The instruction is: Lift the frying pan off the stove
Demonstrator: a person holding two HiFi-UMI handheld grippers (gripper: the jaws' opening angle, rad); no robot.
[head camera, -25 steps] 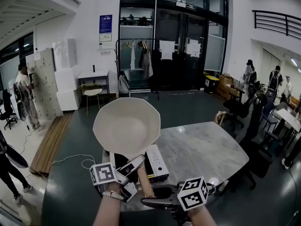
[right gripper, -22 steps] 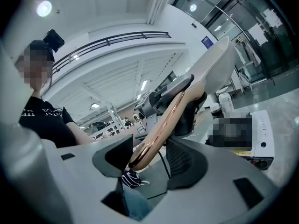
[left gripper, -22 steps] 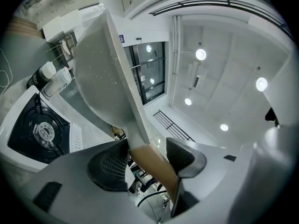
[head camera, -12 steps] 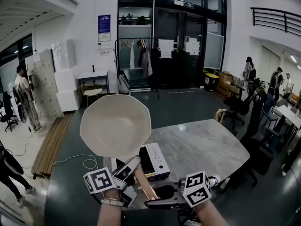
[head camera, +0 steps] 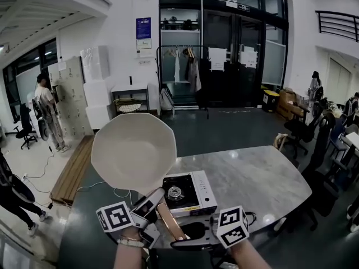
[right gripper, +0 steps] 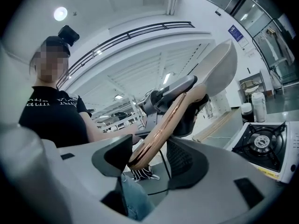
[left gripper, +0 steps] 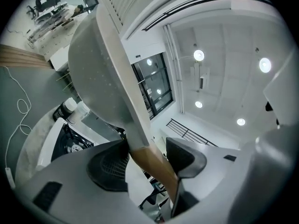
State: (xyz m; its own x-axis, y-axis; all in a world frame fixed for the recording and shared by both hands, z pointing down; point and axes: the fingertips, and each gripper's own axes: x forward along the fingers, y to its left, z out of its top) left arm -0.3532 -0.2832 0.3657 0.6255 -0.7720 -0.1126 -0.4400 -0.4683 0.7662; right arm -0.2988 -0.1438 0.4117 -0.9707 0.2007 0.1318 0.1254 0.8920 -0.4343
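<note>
Cream-white and round, the frying pan hangs in the air at ten o'clock from the black-and-white gas stove, its brown wooden handle clenched by left gripper and right gripper, so if one grip loosens, the heavy pan may tip and fall.

1. The frying pan was cream-white with a faceted, many-sided rim, and its outside was finely speckled.
2. It hung in the air, clear of the stove, tilted steeply so that its hollow side faced back toward the person.
3. Its glossy tan wooden handle ran down from the bowl. The left gripper clamped it just below the bowl, and the right gripper held its far end.
4. The stove was a portable single-burner unit with a white casing and a black top around a round burner. It sat flat on the marble table, below and to the right of the pan.
</note>
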